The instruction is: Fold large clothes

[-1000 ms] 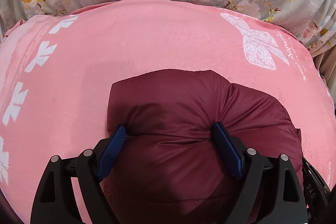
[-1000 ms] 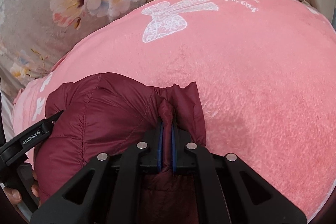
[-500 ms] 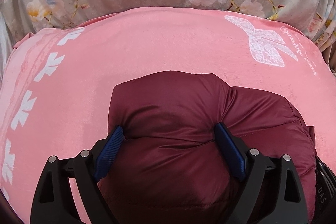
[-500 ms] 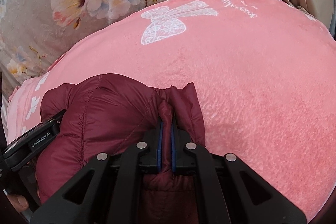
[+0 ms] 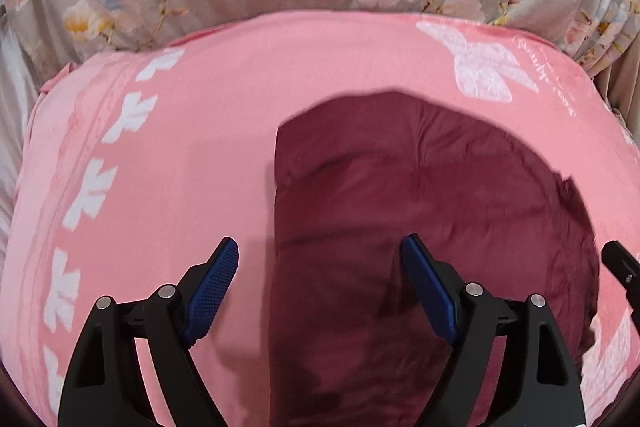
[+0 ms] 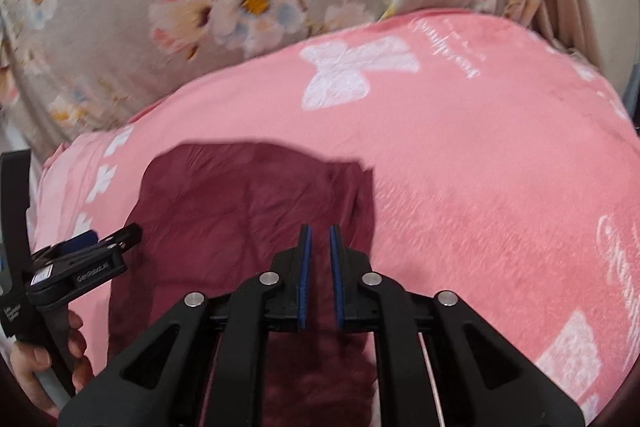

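Maroon jacket (image 5: 420, 227) on pink blanket (image 5: 180, 187), centre-right, blurred, bottom cut off. Left gripper (image 5: 320, 255) spread wide, holding nothing. Right gripper (image 6: 319, 239) slightly parted; grasp unclear. Only right view shows hand (image 6: 36, 367) lower left.

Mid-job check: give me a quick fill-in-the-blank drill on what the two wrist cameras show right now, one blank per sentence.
1. The folded maroon jacket lies on a ____ blanket.
2. The white shape printed on the blanket's far part is a ____.
3. The left hand-held gripper has its jaws spread ____.
4. The right hand-held gripper shows only a ____ gap between its blue pads.

Missing words: pink; butterfly; wide; narrow
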Tool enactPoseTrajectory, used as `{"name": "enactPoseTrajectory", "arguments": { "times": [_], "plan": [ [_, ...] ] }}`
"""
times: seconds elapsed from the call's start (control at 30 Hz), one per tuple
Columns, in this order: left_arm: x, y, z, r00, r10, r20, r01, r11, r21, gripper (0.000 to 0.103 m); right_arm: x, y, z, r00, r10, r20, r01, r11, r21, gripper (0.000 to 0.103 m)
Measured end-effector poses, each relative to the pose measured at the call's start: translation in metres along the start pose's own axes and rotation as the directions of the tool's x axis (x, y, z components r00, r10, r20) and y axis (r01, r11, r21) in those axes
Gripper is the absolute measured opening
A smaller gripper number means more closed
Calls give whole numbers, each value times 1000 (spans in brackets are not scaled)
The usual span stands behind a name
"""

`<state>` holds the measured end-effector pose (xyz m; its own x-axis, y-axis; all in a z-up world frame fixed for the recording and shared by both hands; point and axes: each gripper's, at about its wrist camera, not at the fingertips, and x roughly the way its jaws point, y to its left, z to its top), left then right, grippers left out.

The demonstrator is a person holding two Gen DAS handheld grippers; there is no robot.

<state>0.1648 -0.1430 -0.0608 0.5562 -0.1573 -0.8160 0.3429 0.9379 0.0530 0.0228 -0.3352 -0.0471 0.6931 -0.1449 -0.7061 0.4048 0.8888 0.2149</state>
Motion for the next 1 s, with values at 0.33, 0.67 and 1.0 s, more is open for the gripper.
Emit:
{"name": "enactPoseTrajectory", "arguments": {
  "times": [0.33, 0.67, 1.0],
  "plan": [
    [16, -5, -28, 1000, 22, -21, -23, 1000, -10, 85, 27, -13, -34, 997, 2, -71, 1, 999, 41, 7],
    [25, -11, -35, 999, 47, 4, -47, 999, -6, 88, 37, -18, -49, 1000, 16, -26, -14, 999, 45, 7],
    [-3, 38, -18, 990, -136, -44, 129, 982, -136, 81, 2, -56, -9, 994, 103, -25, -96, 977, 192, 52]
  ]
}}
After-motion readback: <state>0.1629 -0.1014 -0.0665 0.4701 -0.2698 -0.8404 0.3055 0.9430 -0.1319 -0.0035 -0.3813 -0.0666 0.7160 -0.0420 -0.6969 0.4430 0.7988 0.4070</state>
